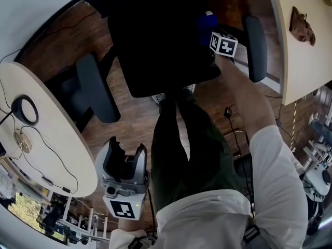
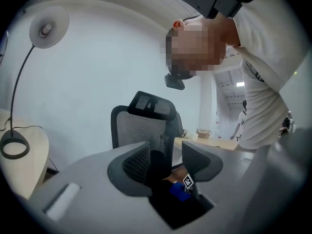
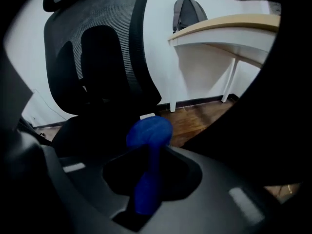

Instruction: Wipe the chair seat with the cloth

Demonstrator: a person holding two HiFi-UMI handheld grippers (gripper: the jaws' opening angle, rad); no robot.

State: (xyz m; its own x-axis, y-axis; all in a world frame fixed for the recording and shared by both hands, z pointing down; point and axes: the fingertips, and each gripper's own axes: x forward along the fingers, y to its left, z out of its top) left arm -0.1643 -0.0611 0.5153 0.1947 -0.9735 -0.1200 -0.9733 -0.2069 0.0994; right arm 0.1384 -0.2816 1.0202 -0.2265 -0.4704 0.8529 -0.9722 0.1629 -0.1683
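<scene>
Seen from the head view, the black chair seat (image 1: 155,51) lies at the top centre. My right gripper (image 1: 210,29) hangs over its right edge, shut on a blue cloth (image 1: 206,21). The right gripper view shows the cloth (image 3: 148,135) pinched between the jaws and bunched above them, just off the dark seat (image 3: 92,130) with the mesh backrest (image 3: 97,43) behind. My left gripper (image 1: 128,148) is held low at the left, away from the chair, open and with nothing in it. Between its jaws, my left gripper (image 2: 165,155) frames the backrest (image 2: 141,126) and the cloth (image 2: 179,191).
Grey armrests (image 1: 98,87) (image 1: 256,40) flank the seat. A pale table (image 1: 46,139) with a lamp base (image 1: 25,110) and cables curves along the left. Another table (image 1: 303,61) at the right carries a brown object (image 1: 302,25). A backpack (image 3: 187,11) leans by a desk (image 3: 234,26).
</scene>
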